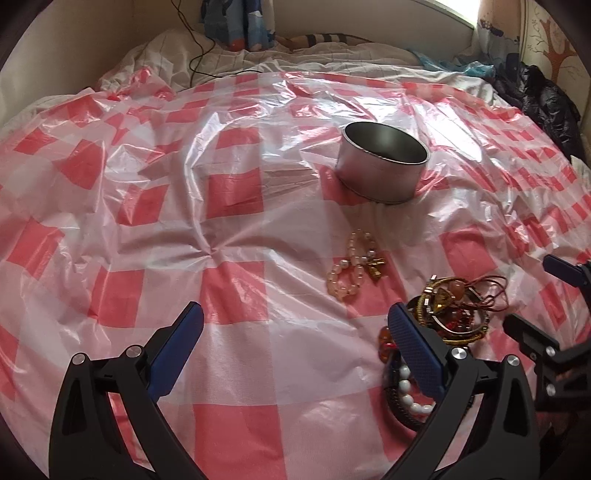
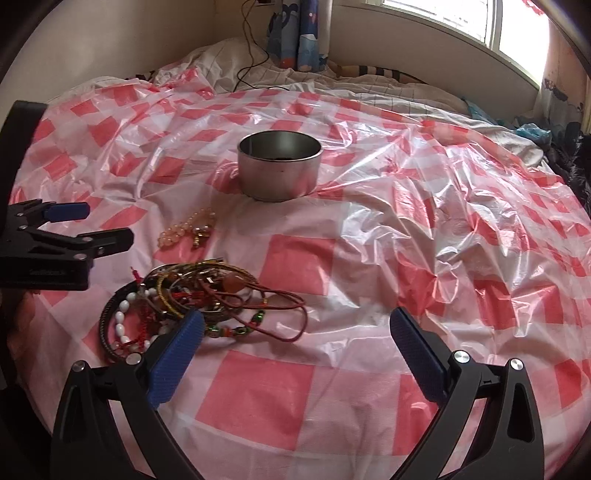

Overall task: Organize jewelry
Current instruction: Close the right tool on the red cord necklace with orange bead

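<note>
A round metal tin (image 1: pixel 384 166) (image 2: pixel 279 173) stands open on the red-and-white checked plastic sheet (image 1: pixel 236 280) (image 2: pixel 288 398). A pale pink bead bracelet (image 1: pixel 351 266) (image 2: pixel 184 229) with a gold charm lies in front of it. Nearer lies a tangled pile of bracelets and cords (image 1: pixel 454 310) (image 2: pixel 199 295), with a white bead bracelet (image 1: pixel 410 398) (image 2: pixel 122 321) at its near edge. My left gripper (image 1: pixel 295 314) (image 2: pixel 109 223) is open and empty, its right finger beside the pile. My right gripper (image 2: pixel 295 317) (image 1: pixel 530 291) is open and empty, its left finger at the pile's edge.
The sheet covers a bed with rumpled white bedding (image 1: pixel 258 55) behind it. A black cable (image 2: pixel 251 55) runs down the far wall by a blue patterned curtain (image 2: pixel 299 40). Dark clothing (image 1: pixel 543 99) is heaped at the right edge, under a window (image 2: pixel 517 26).
</note>
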Available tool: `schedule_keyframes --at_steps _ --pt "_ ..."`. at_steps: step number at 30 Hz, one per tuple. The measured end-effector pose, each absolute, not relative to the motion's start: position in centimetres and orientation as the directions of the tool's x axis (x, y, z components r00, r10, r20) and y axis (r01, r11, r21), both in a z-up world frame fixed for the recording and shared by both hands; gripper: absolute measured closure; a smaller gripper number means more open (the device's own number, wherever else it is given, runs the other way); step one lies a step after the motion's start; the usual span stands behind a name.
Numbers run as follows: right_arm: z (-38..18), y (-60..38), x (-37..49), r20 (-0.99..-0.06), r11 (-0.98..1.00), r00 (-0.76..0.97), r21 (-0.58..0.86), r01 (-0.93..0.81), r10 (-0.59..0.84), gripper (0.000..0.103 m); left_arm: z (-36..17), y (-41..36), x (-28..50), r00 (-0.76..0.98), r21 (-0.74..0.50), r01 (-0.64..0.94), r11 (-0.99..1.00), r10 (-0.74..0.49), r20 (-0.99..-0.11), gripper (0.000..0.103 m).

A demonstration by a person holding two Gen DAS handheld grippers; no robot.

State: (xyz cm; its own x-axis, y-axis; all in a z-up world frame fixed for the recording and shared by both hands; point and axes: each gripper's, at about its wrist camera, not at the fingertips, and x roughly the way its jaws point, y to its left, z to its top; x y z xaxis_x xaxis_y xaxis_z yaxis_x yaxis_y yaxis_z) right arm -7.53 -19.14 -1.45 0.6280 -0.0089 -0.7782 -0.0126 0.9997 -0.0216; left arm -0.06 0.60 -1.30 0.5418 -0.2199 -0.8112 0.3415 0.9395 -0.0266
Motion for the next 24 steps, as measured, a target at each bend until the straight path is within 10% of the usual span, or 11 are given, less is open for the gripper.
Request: schedule_keyframes --at_steps 8,14,18,24 --pt "-2.3 -20.4 -6.6 -0.801 0.998 0.595 0.062 -0.034 0.07 0.008 -0.4 -1.7 -2.0 0.554 0.007 0.473 0.881 -0.291 -0.78 0.007" --pt "-3.2 -19.6 -5.5 -0.815 0.99 0.562 0.125 -0.068 0.141 0.04 -0.3 -0.7 -1.2 0.562 0.021 0.439 0.898 -0.257 -0.786 0.007" --pt "-3.5 -20.6 -5.3 -0.806 0.969 0.543 0.24 -0.062 0.234 0.098 -0.2 -0.7 -1.1 0.564 0.019 0.443 0.896 -0.262 -0.783 0.007" --pt "-2.2 -22.2 -5.9 -0.737 0.928 0.591 0.368 -0.054 0.327 0.1 -0.3 -1.7 -1.3 0.55 0.008 0.489 0.872 -0.301 -0.779 0.007"
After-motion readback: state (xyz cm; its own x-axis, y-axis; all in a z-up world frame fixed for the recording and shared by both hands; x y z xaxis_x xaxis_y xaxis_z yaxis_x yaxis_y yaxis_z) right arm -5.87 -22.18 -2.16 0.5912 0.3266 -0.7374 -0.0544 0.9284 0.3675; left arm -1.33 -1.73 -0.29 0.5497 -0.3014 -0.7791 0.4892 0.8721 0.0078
